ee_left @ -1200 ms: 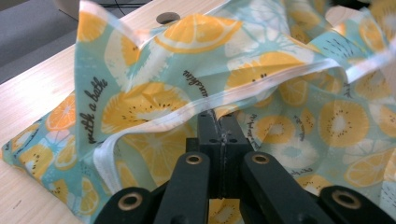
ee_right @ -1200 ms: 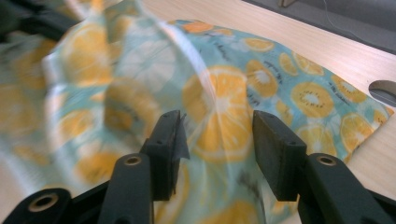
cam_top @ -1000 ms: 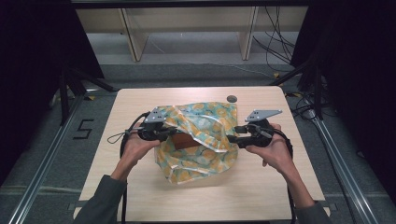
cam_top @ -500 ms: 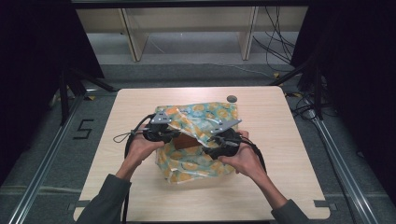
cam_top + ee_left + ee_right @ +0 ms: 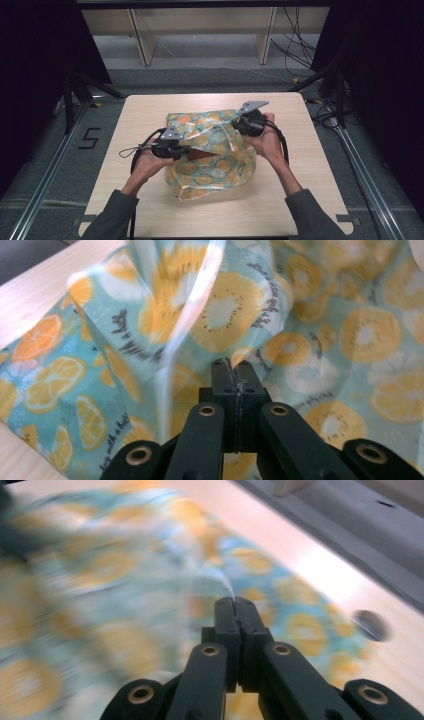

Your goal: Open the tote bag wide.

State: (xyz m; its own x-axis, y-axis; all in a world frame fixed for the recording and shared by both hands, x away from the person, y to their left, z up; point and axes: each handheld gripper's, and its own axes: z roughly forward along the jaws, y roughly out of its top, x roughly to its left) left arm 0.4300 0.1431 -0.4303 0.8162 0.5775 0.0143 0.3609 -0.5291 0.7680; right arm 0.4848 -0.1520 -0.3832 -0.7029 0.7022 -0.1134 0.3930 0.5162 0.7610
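Now both grippers pinch the fruit-print bag lying mid-table: the left gripper is clamped on a fold, and the right gripper has just closed on a thin edge. Its own view shows a dark disc on the wood.

A light wooden table with rounded corners carries the things. On it, near the middle, lies a crumpled plastic bag printed with orange and yellow fruit slices on a teal ground, its lower part resting on the wood. Beyond the bag, near the far edge, is a small dark round spot.
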